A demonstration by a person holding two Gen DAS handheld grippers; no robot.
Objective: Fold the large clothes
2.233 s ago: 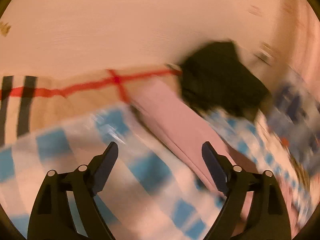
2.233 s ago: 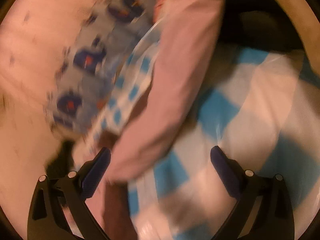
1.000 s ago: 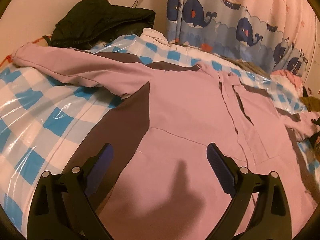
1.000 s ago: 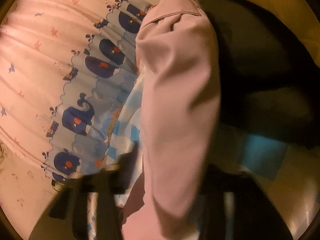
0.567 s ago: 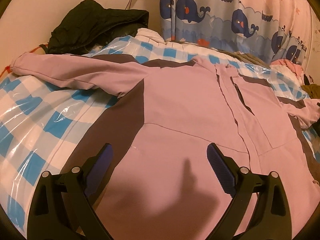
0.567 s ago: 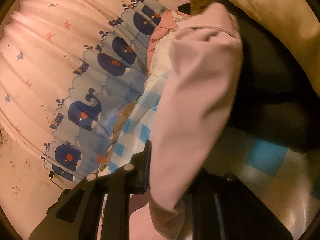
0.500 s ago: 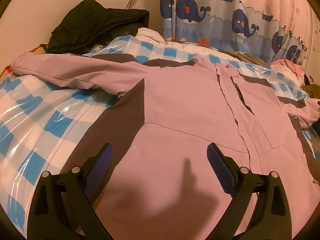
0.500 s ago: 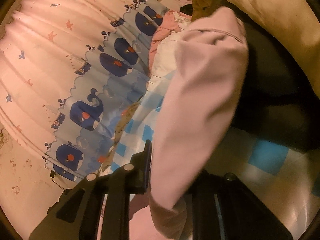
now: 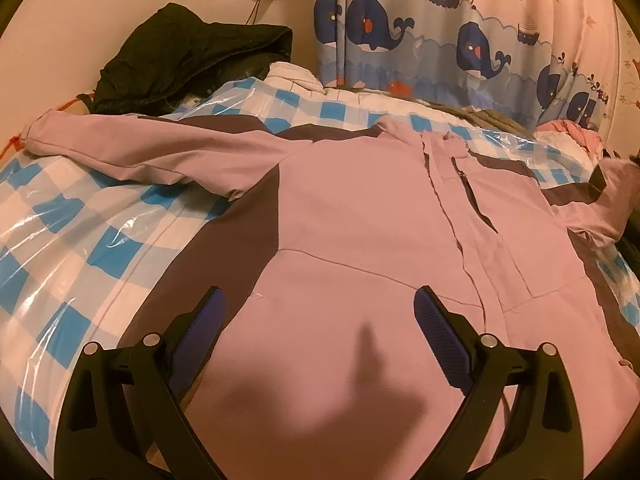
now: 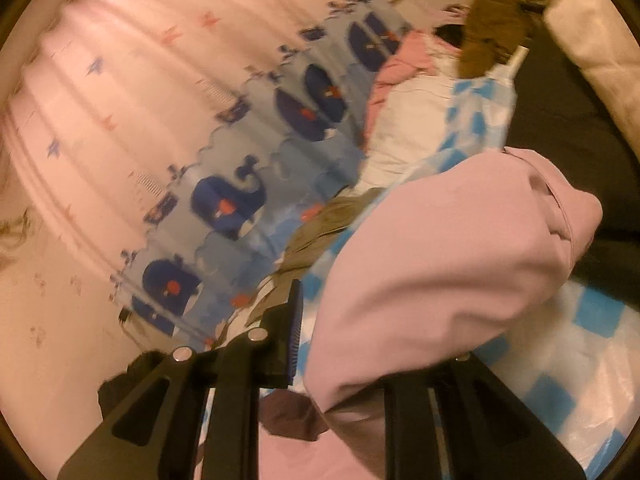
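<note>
My right gripper [image 10: 340, 344] pinches the sleeve [image 10: 448, 264] at three o'clock of the spread jacket [image 9: 360, 216], left gripper [image 9: 316, 316] spread and empty above the hem — thick cloth may slip free mid-fold.

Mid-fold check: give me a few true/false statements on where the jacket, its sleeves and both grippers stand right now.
1. The left gripper is open above the jacket. True.
2. The right gripper is empty. False: it is shut on a sleeve.
3. The other sleeve lies stretched out on the checked cover. True.
4. The jacket lies front down. False: its front placket faces up.
5. A black garment lies on the jacket. False: it sits apart, by the wall.
</note>
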